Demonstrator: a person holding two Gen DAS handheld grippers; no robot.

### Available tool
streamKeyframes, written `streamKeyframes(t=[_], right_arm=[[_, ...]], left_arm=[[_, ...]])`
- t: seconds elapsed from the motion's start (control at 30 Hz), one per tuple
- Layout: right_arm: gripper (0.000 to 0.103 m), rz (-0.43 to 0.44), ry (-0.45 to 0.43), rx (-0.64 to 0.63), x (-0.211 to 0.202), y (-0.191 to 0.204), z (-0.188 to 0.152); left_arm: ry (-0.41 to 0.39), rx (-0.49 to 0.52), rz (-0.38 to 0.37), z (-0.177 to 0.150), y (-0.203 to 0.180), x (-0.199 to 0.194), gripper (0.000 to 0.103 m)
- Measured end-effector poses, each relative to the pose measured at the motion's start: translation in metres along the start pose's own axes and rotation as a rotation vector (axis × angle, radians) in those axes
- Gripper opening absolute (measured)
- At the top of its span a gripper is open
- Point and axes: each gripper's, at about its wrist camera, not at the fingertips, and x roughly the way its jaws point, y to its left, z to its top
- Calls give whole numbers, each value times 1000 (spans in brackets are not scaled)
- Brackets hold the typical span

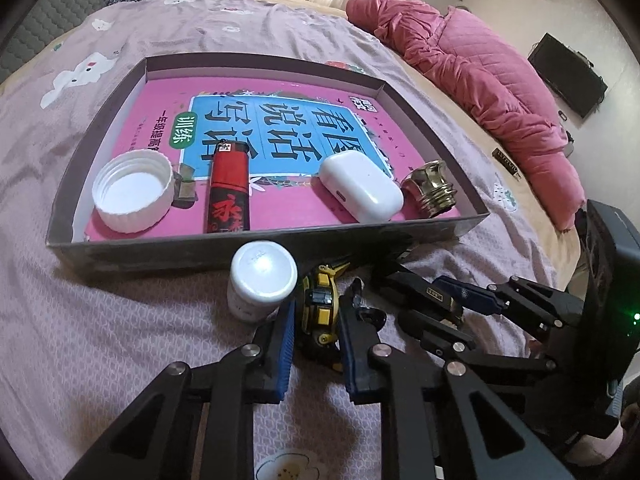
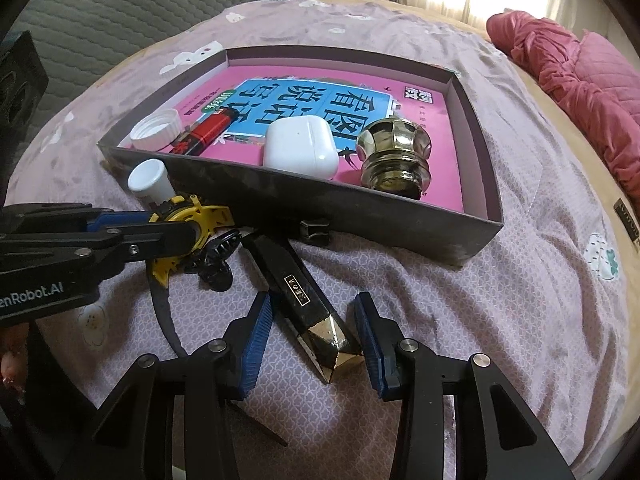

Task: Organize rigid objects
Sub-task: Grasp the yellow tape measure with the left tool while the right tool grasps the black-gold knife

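Observation:
A shallow grey box (image 1: 256, 250) (image 2: 360, 216) on the bed holds a pink book, a white cap (image 1: 132, 190), a red lighter (image 1: 229, 188), a white earbud case (image 1: 360, 186) (image 2: 300, 146) and a brass knob (image 1: 430, 186) (image 2: 394, 154). In front of the box, my left gripper (image 1: 318, 310) is shut on a yellow and black toy (image 1: 320, 304) (image 2: 184, 220). A small white bottle (image 1: 260, 280) stands beside it. My right gripper (image 2: 316, 320) is open around a black and gold bar (image 2: 308, 304), which lies on the sheet.
A black hair clip (image 2: 216, 256) lies by the toy. A small black buckle (image 2: 316, 230) sits against the box wall. A pink quilted blanket (image 1: 480, 80) lies to the right. A grey headboard (image 2: 120, 12) is behind.

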Motion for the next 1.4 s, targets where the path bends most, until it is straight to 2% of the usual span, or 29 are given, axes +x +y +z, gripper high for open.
streamKeyframes(t=[0.47,0.73,0.9,1.1,1.4], right_arm=[[45,35,-1,9,9,-3,3],[43,71,-7,-20,12,-2,8],[34,135,-18,8,8,-5,9],[25,241,-42,77,-4,-9,10],[24,310,-65,145,-15,-13,11]], left_arm=[[39,-27,9,7,5,17,21],[38,19,34,5,1,19,20],[23,56,51,5,-5,14,20],[13,69,29,3,-11,5,19],[-7,76,26,2,-10,-9,18]])
